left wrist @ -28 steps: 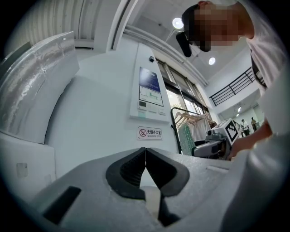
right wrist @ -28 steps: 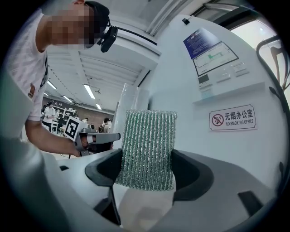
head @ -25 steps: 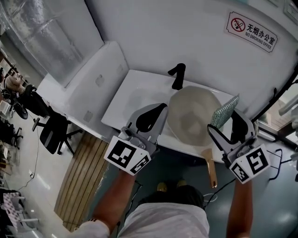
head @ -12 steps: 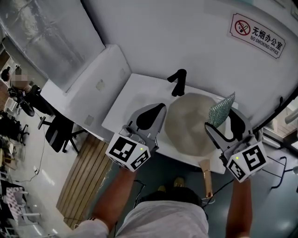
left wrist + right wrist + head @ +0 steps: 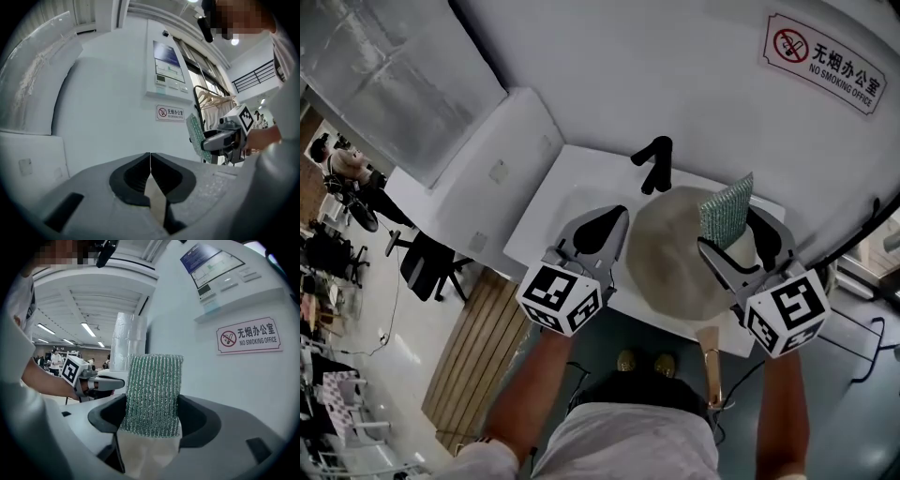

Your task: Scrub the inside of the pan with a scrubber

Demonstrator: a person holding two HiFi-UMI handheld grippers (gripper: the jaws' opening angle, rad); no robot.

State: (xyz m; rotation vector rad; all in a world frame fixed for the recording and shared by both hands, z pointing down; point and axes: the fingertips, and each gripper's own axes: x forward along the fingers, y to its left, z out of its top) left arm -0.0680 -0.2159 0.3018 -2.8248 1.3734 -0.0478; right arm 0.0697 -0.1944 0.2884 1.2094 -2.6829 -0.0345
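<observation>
A beige pan (image 5: 670,267) lies in the white sink (image 5: 567,192), its wooden handle (image 5: 711,364) pointing toward me over the front edge. My right gripper (image 5: 737,231) is shut on a green scrubber (image 5: 727,209), held upright over the pan's far right rim. The scrubber (image 5: 152,394) fills the gap between the jaws in the right gripper view. My left gripper (image 5: 617,221) hovers by the pan's left rim, shut with nothing in it; its jaws meet (image 5: 150,159) in the left gripper view. The right gripper (image 5: 224,139) and scrubber (image 5: 194,137) show there at right.
A black faucet (image 5: 654,162) stands at the back of the sink, just behind the pan. A white wall with a no-smoking sign (image 5: 826,62) rises behind. A white counter panel (image 5: 492,173) lies left of the sink. Wooden floor slats (image 5: 473,361) are below left.
Both grippers have moved forward over the sink toward the wall. The scrubber now stands above the pan's far right rim instead of beside it.
</observation>
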